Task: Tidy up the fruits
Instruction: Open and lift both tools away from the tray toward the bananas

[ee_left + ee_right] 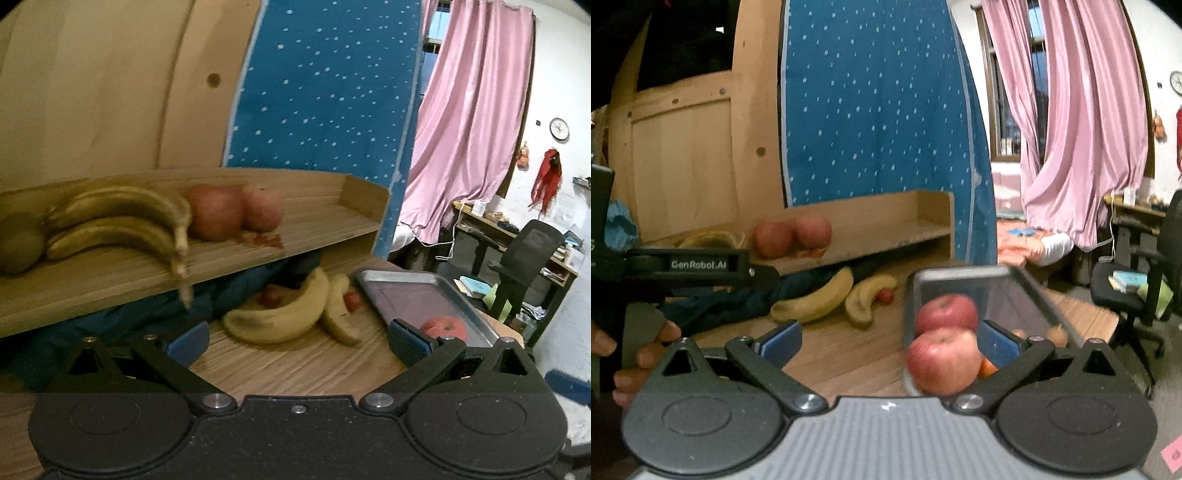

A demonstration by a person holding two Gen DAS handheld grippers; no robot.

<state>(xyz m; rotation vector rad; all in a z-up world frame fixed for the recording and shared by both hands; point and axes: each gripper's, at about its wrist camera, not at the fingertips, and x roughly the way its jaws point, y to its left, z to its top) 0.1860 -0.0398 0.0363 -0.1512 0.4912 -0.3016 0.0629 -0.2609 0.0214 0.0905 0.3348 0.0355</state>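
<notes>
At inspection, your left gripper [297, 341] had its blue-padded fingers [408, 341] spread wide and empty above the wood-grain desk [295, 365], and your right gripper [888, 341] was likewise spread, pinching nothing, with the nearer of two red-and-yellow streaked apples [943, 362] sitting between its pads in the shallow rectangular metal tray [1034, 291]. A second apple [946, 313] lay just behind it, touching. Two loose curved yellow bananas [280, 314] rested on the desk beside the tray, with small red fruits [271, 295] among them that were too blurred to identify. On the pale wooden shelf [325, 218] you already had a bunch of browning bananas [122, 225], its tips overhanging the front edge, and two more apples [236, 216] side by side. In my judgement, the apples would handle as firm, fairly heavy and smooth-skinned, so you should have taken them across the widest girth to stop them rolling out. The bananas would be lighter, soft and easily bruised; mid-length, across the narrow dimension, with gentle pressure, appeared the soundest hold.
</notes>
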